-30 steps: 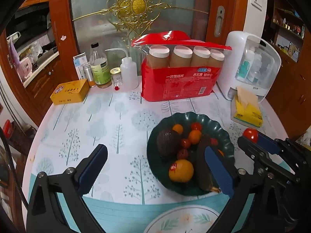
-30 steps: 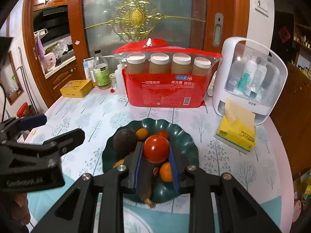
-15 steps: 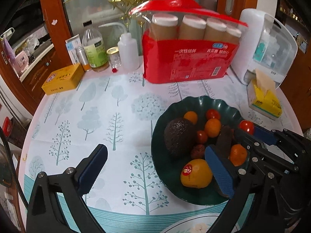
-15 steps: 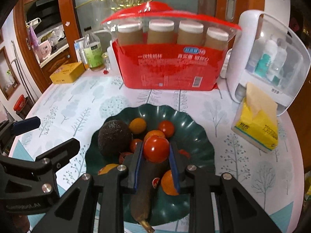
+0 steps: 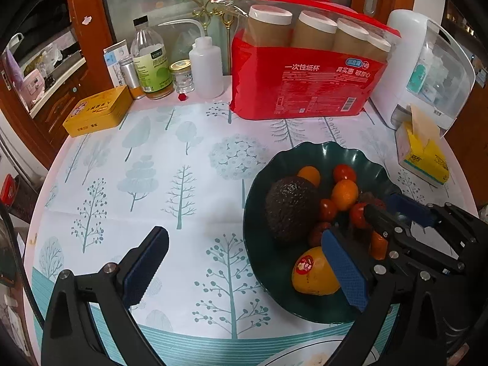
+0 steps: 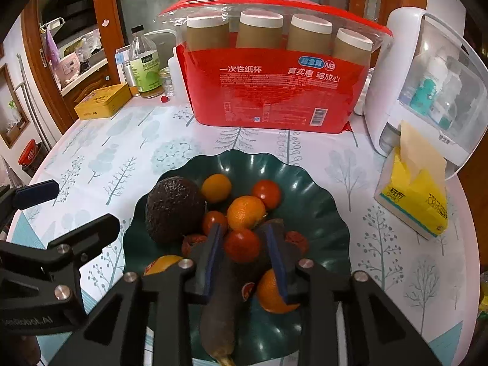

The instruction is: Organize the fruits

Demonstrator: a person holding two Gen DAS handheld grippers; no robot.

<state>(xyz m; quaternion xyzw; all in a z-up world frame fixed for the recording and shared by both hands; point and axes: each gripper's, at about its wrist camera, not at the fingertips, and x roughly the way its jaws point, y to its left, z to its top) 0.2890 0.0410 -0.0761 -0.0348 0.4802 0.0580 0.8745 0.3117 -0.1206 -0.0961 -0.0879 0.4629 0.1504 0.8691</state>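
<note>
Right hand-held gripper (image 6: pixel 244 251), jaws just parting, releases a cherry tomato (image 6: pixel 242 245) into the nearly full green fruit plate (image 6: pixel 317 213); left hand-held gripper (image 5: pixel 241 267) gapes empty.

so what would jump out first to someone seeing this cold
The dark green scalloped bowl piled with fruit in the middle of the table, the right gripper low over it with a red tomato between its just-opening pads. Behind stands a big red pack of paper cups.

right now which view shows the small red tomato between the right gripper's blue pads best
The right wrist view: the small red tomato sits centred between the right gripper's just-opened pads, over the dark green plate. The left wrist view shows only a sliver behind that gripper.
</note>
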